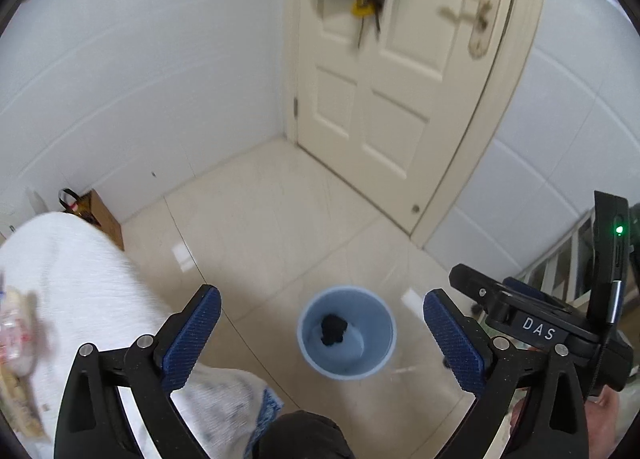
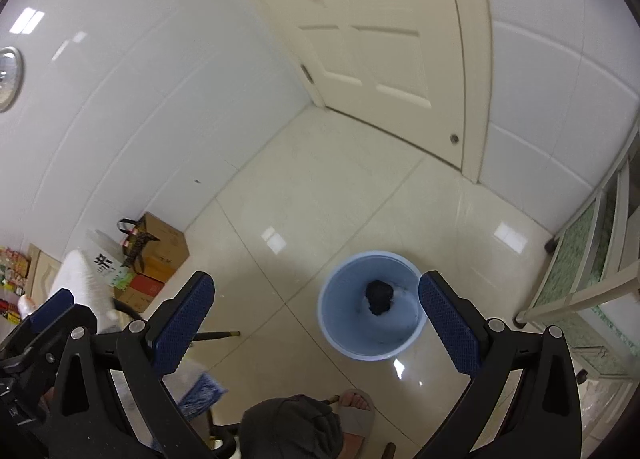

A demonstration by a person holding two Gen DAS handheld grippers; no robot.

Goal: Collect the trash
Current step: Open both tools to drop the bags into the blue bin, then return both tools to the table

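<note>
The blue bin (image 1: 346, 333) stands on the pale tiled floor (image 1: 280, 219), well out from the cream door (image 1: 384, 71), and a dark crumpled lump of trash (image 1: 334, 330) lies at its bottom. Above the bin, the left gripper (image 1: 320, 333) hangs with its blue pads spread wide, holding nothing. The right gripper (image 2: 316, 323) hangs beside it, equally spread and empty, the bin showing between its fingers. Left of the bin sit cardboard boxes (image 2: 160, 255) against the white wall.
</note>
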